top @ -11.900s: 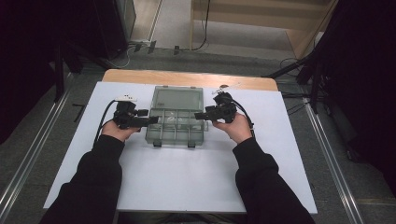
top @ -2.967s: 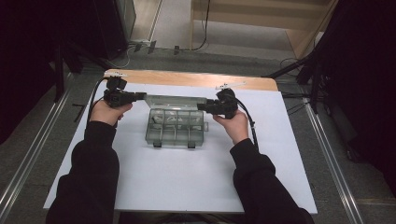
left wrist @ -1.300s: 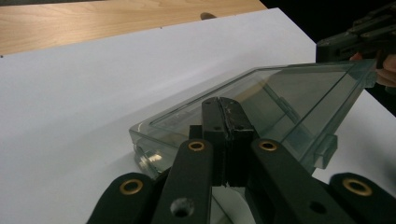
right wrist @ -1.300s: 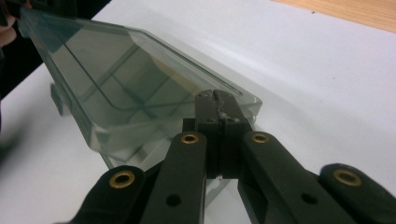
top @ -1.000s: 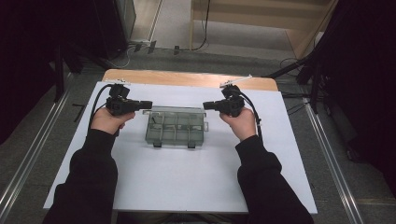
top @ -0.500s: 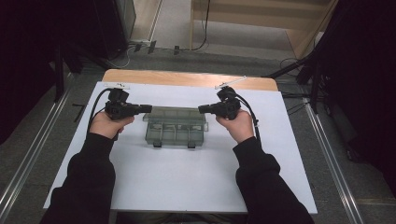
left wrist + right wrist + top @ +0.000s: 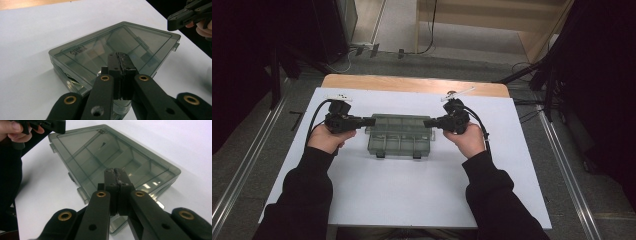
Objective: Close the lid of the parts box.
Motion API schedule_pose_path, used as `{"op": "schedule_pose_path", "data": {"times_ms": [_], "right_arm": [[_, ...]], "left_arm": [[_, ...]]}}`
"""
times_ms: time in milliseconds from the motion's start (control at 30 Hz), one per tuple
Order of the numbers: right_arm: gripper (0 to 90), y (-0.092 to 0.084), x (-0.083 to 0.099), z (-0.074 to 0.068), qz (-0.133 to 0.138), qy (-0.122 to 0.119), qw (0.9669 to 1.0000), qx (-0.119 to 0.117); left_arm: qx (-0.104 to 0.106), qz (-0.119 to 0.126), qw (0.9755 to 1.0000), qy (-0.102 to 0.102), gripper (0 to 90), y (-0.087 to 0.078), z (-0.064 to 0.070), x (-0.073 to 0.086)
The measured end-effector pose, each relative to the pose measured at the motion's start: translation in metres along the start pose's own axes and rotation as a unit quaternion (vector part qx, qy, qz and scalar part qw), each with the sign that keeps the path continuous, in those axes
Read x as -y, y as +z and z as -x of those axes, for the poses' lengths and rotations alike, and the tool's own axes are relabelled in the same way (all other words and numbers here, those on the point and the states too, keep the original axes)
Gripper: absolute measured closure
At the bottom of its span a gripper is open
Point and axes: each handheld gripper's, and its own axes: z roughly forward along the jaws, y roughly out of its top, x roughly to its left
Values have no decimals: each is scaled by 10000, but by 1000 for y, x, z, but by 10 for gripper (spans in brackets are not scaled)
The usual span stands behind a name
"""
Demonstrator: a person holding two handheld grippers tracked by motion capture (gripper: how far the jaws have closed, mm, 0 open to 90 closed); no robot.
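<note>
The clear plastic box (image 7: 399, 135) is lying lid-down-shut at the middle of the white desk (image 7: 412, 200). The left claw (image 7: 371, 121) and right claw (image 7: 427, 123) are hovering at its ends, both pinched together, empty. Next probably comes pressing its latches.

Left gripper (image 7: 121, 58) jaws pressed together with nothing between, poised over near end of closed smoky-clear compartment box (image 7: 140, 40) lying flat on white desk (image 7: 30, 37); right gripper (image 7: 186, 17) hand-held beyond box's far corner, at desk edge.
</note>
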Motion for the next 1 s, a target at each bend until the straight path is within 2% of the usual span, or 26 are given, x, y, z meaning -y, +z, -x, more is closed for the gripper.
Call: {"op": "schedule_pose_path", "data": {"times_ms": [667, 1000], "right_arm": [[900, -1, 16, -10, -157, -46, 9999, 15], [900, -6, 22, -12, -114, -59, 9999, 76]], "left_arm": [[-23, 38, 9999, 154, 893, -6, 12, 9], [-3, -55, 9998, 198, 893, -2, 13, 16]]}}
